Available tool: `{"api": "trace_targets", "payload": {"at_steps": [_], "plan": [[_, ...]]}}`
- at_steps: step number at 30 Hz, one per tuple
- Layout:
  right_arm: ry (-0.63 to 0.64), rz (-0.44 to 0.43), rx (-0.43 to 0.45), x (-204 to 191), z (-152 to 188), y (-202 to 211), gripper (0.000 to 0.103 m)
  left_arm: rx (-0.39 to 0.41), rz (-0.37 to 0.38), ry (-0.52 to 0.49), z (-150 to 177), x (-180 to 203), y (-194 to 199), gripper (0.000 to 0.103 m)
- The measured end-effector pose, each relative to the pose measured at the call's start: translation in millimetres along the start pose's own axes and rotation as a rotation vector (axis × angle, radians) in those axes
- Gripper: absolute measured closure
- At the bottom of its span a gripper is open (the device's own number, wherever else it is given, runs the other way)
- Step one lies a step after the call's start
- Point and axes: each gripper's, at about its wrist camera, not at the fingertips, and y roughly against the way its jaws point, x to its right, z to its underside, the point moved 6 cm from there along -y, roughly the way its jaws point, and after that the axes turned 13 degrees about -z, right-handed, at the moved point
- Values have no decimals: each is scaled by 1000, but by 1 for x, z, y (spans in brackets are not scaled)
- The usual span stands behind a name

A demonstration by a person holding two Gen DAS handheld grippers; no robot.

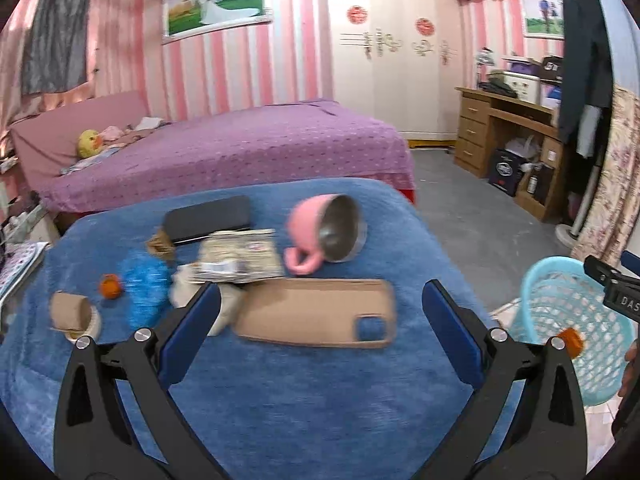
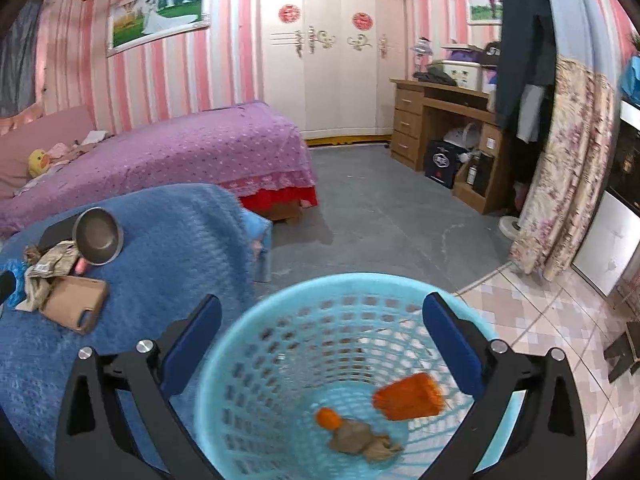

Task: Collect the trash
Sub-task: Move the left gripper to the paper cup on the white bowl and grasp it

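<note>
My left gripper [image 1: 320, 304] is open and empty above the blue blanket [image 1: 280, 400], over a brown cardboard cutout [image 1: 320, 312]. Trash lies beyond it: a cardboard tube [image 1: 70, 312], an orange cap [image 1: 110, 286], a blue wrapper [image 1: 144, 280], crumpled paper [image 1: 240, 258]. My right gripper [image 2: 322, 320] is open over the light blue basket [image 2: 260, 360], which holds an orange cup [image 2: 408, 396], an orange cap [image 2: 328, 418] and a brown paper wad [image 2: 360, 442]. The orange cup looks to be in mid-air. The basket also shows in the left wrist view [image 1: 560, 312].
A pink mug [image 1: 324, 228] lies on its side and a black case [image 1: 208, 218] lies behind the trash. A purple bed [image 1: 240, 148] stands beyond, a wooden desk [image 1: 508, 132] at the right. Grey floor [image 2: 380, 220] and tiles surround the basket.
</note>
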Motion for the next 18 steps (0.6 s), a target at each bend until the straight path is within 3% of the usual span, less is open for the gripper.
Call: {"api": "trace_targets", "payload": {"at_steps": [3, 18], "plan": [[30, -23, -4, -28, 0, -7, 5, 3, -46, 21, 3, -29, -6, 6], [104, -126, -36, -132, 10, -41, 5, -73, -134, 112, 27, -133, -47, 6]]}}
